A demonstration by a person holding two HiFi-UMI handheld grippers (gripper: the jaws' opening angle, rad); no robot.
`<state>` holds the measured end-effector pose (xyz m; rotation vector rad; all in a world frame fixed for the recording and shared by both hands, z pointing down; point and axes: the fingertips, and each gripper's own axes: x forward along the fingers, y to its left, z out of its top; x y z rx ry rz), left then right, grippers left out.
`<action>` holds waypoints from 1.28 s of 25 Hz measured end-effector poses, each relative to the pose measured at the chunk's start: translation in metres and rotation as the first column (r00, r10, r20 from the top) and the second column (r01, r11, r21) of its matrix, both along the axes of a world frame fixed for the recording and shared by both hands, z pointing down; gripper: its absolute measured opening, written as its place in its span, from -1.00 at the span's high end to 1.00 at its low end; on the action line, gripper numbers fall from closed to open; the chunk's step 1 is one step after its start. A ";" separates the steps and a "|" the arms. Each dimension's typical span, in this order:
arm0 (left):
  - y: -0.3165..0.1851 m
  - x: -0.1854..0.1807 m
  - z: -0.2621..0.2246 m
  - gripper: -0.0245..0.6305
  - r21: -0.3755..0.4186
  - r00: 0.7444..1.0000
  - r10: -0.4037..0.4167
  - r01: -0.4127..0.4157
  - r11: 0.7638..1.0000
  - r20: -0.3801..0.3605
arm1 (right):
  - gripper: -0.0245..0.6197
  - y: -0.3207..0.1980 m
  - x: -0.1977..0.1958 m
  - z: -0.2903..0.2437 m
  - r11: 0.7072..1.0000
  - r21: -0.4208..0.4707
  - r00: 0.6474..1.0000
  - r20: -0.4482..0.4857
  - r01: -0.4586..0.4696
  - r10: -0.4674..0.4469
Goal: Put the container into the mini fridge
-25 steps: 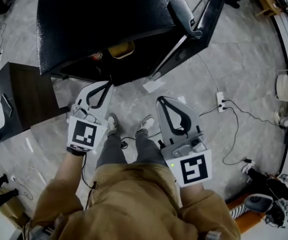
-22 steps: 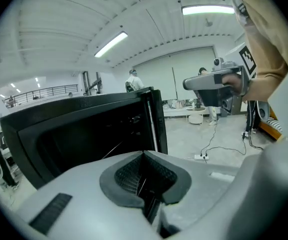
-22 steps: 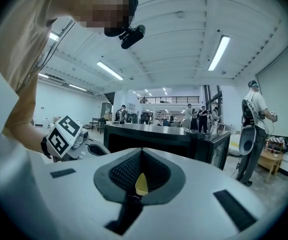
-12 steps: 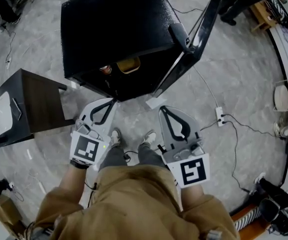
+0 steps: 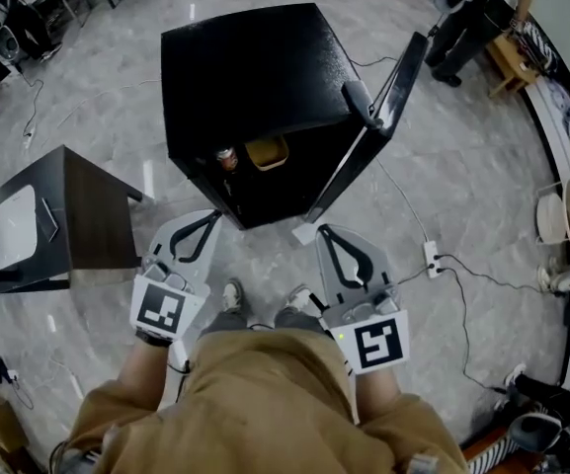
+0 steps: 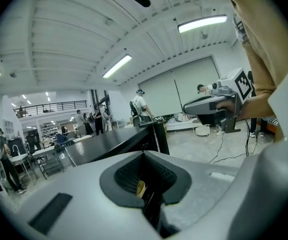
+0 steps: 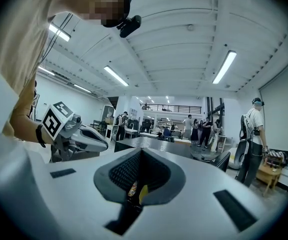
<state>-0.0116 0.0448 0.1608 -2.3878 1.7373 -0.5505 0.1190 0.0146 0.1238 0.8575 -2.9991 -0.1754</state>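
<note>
The black mini fridge (image 5: pixel 250 77) stands on the floor ahead of me, its door (image 5: pixel 378 131) swung open to the right. Inside its opening a yellow container (image 5: pixel 267 152) sits beside a small can (image 5: pixel 226 158). My left gripper (image 5: pixel 208 221) hangs just below the fridge's front, shut and empty. My right gripper (image 5: pixel 326 233) is level with it, near the door's lower corner, also shut and empty. In the left gripper view the shut gripper (image 6: pixel 144 155) frames a sliver of the yellow container (image 6: pixel 141 188). The right gripper view shows its shut gripper (image 7: pixel 141 151) in the same way.
A dark side table (image 5: pixel 87 227) with a white device (image 5: pixel 16 227) on top stands to the left. A power strip (image 5: pixel 431 258) and its cables lie on the marble floor to the right. Other people, desks and gear stand around the room's edges.
The fridge has slid up and away in the head view, so more floor lies between it and me. Both grippers stay low in front of my body, shut and empty.
</note>
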 end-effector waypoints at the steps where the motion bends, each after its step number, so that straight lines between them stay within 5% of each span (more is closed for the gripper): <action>1: 0.005 -0.003 -0.006 0.92 0.007 1.000 -0.011 0.011 1.000 -0.013 | 0.94 0.004 0.000 -0.005 1.000 0.006 1.000 0.005 0.000 0.000; 10: 0.038 -0.040 -0.045 0.92 0.060 0.984 -0.101 0.111 0.992 -0.144 | 0.94 0.015 0.013 -0.029 0.999 0.021 0.999 0.031 -0.041 0.040; 32: 0.089 -0.146 -0.072 0.92 0.122 0.944 -0.233 0.266 0.956 -0.234 | 0.94 0.002 0.019 -0.038 0.990 -0.004 0.990 -0.007 -0.139 0.139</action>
